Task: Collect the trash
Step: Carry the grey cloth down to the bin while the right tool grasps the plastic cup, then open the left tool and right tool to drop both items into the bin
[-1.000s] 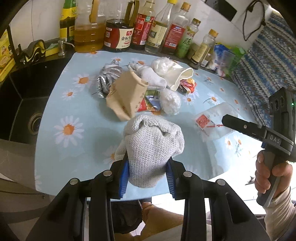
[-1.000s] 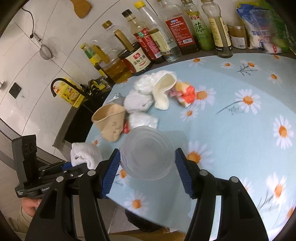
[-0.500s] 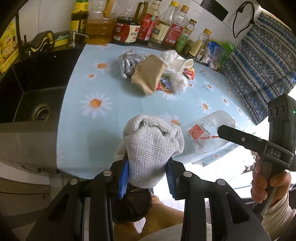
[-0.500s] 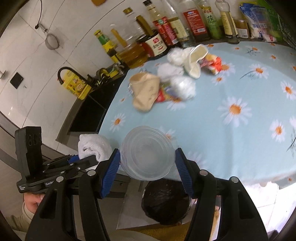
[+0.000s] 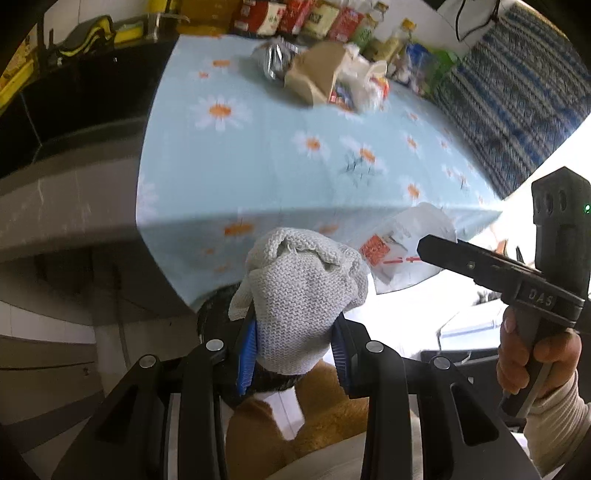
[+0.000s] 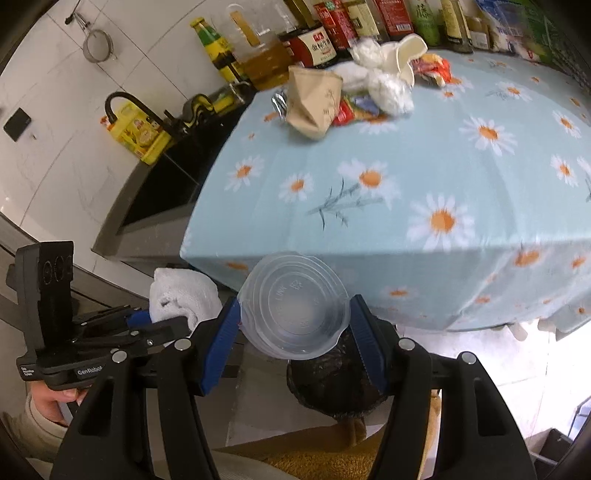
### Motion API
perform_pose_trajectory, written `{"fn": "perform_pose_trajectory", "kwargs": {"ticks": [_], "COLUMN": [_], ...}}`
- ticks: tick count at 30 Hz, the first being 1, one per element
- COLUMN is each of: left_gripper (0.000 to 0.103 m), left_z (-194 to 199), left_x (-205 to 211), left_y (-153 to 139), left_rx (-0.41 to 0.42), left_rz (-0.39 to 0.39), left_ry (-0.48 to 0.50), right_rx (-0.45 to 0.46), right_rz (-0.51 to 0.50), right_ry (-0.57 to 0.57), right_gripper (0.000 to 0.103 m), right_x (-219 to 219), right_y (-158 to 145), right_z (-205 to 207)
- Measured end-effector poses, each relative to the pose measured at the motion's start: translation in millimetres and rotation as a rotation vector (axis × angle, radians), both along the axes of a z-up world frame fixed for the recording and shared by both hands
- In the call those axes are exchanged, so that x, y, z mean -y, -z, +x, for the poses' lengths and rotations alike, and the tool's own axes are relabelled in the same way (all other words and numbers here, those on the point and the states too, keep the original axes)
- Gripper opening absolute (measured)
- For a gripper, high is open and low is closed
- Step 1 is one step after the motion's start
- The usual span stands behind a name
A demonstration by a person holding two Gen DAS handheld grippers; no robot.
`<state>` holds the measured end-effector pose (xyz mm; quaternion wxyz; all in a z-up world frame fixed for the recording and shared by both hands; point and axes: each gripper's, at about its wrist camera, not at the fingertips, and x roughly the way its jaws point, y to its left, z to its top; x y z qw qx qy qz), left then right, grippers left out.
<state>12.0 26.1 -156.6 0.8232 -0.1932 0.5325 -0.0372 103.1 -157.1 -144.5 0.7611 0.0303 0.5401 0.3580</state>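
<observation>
The left hand-held gripper is clenched on a grey cloth; the right hand-held gripper grasps a clear lid. Both have swung off the tabletop within the last second and now hang past its near edge above the black bin, so a drop looks close. More trash remains at the far side, before 1 row of bottles.

You've got a daisy-print cloth over the desk, sauce and oil bottles lined along its back edge, a black sink with a black faucet left of it, and a strainer on the wall.
</observation>
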Motion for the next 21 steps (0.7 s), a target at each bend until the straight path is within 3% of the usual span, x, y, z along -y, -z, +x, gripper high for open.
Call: {"fn": "perform_pose_trajectory", "kwargs": {"ticks": [8, 13, 19, 21], "left_gripper": [0.033, 0.033, 0.033, 0.038], "left_z": [-12, -10, -9, -8], "left_x": [-4, -4, -2, 0], "left_y": [41, 72, 107, 114], "left_rx": [-0.080, -0.143, -0.239, -0.262], "left_rz": [-0.043, -0.071, -0.092, -0.085], "left_ry": [-0.009, -0.015, 0.006, 0.025], "right_rx": [-0.069, -0.085, -0.170, -0.180], "right_rz": [-0.050, -0.134, -0.148, -0.139], "right_ry": [-0.009, -0.054, -0.044, -0.043], "right_gripper": [0.061, 0.061, 0.061, 0.062], "right_x": [-6, -21, -22, -20], "right_y": [30, 61, 91, 95], "right_z": [-17, -23, -23, -23]}}
